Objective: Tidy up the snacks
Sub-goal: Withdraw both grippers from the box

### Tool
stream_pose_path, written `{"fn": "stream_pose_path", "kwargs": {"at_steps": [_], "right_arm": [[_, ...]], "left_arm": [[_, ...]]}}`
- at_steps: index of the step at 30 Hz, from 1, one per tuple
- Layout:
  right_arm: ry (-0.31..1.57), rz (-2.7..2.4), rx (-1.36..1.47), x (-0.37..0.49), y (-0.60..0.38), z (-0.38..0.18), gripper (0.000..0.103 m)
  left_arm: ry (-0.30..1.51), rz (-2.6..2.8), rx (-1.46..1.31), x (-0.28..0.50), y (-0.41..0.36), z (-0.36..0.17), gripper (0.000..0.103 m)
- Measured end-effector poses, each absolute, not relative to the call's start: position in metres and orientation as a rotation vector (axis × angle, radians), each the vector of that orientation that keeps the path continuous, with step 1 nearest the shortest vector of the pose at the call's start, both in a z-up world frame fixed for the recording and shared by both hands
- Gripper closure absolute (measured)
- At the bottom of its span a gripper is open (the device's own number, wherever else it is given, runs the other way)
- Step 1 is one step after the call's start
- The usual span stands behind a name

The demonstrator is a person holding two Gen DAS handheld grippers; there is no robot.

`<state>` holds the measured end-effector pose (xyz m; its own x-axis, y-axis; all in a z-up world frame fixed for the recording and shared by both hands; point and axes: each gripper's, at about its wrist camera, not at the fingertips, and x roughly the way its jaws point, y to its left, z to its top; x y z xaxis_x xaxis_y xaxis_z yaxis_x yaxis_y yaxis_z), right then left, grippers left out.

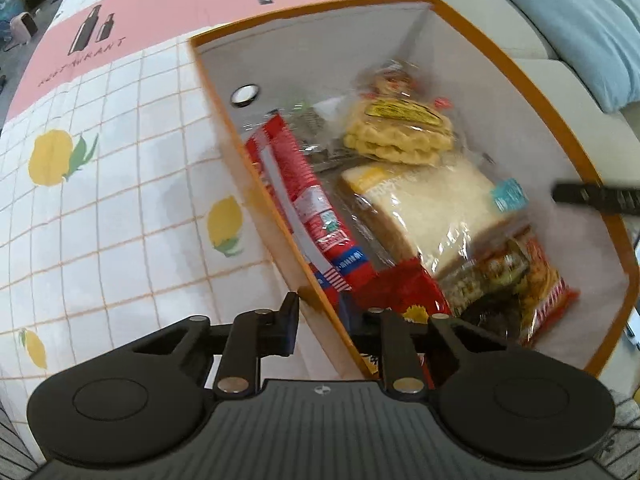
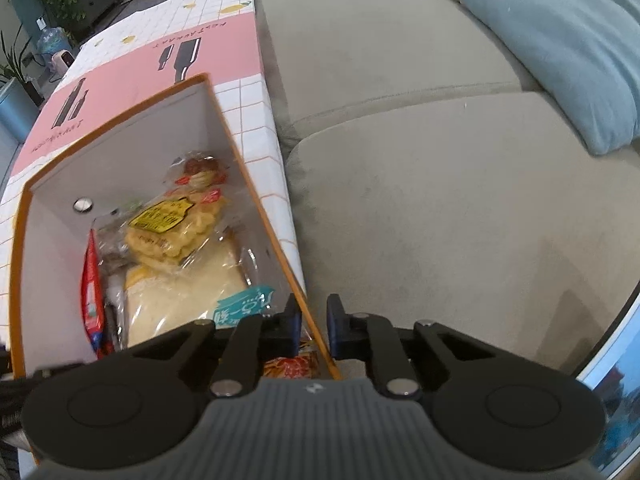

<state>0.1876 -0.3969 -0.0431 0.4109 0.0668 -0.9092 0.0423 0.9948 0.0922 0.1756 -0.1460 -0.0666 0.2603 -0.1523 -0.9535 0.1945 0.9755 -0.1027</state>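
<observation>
An orange box (image 1: 280, 216) with white inner walls holds several snacks: a red packet (image 1: 308, 200), a wrapped sandwich (image 1: 432, 216), yellow waffle biscuits (image 1: 400, 132) and a spicy-snack pack (image 1: 524, 280). My left gripper (image 1: 324, 320) is shut on the box's left wall, one finger outside and one inside. My right gripper (image 2: 314, 326) is shut on the box's right wall (image 2: 256, 200), with the sandwich (image 2: 180, 300) and biscuits (image 2: 172, 232) showing inside. The right gripper's finger tip (image 1: 592, 196) pokes into the left wrist view.
The box stands on a table with a lemon-print grid cloth (image 1: 100, 208) and a pink mat (image 1: 132, 20). A grey sofa (image 2: 440, 184) with a blue cushion (image 2: 568, 40) lies right beside the table. Plants and a water bottle (image 2: 50, 42) stand far behind.
</observation>
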Motion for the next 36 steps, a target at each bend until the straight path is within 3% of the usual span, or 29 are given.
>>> {"fn": "stream_pose_path", "kwargs": {"at_steps": [7, 17, 20, 22, 27, 28, 29, 31, 36], "right_arm": [[1.144, 0.056, -0.002, 0.166, -0.366, -0.043, 0.103], [1.137, 0.036, -0.029, 0.163, -0.358, -0.046, 0.103], [1.095, 0.005, -0.010, 0.159, -0.357, -0.040, 0.102], [1.051, -0.008, 0.013, 0.155, -0.357, -0.030, 0.099], [0.947, -0.048, 0.091, 0.141, -0.354, 0.009, 0.095], [0.926, -0.049, 0.106, 0.136, -0.351, 0.019, 0.089], [0.905, -0.048, 0.121, 0.132, -0.347, 0.029, 0.076], [0.863, -0.053, 0.137, 0.121, -0.337, 0.048, 0.063], [0.779, -0.111, 0.142, 0.088, -0.304, 0.076, 0.054]], "left_arm": [[1.271, -0.171, 0.016, 0.188, -0.130, -0.068, 0.091], [1.211, -0.191, 0.064, 0.180, -0.133, -0.063, 0.089], [1.193, -0.219, 0.055, 0.175, -0.131, -0.056, 0.081], [1.160, -0.218, 0.086, 0.169, -0.130, -0.046, 0.069], [1.055, -0.221, 0.154, 0.149, -0.127, -0.011, 0.051], [1.027, -0.224, 0.159, 0.143, -0.125, -0.002, 0.045], [1.001, -0.222, 0.160, 0.137, -0.123, 0.007, 0.041], [0.965, -0.210, 0.161, 0.125, -0.118, 0.023, 0.032], [0.828, -0.217, 0.152, 0.085, -0.098, 0.059, 0.026]]}}
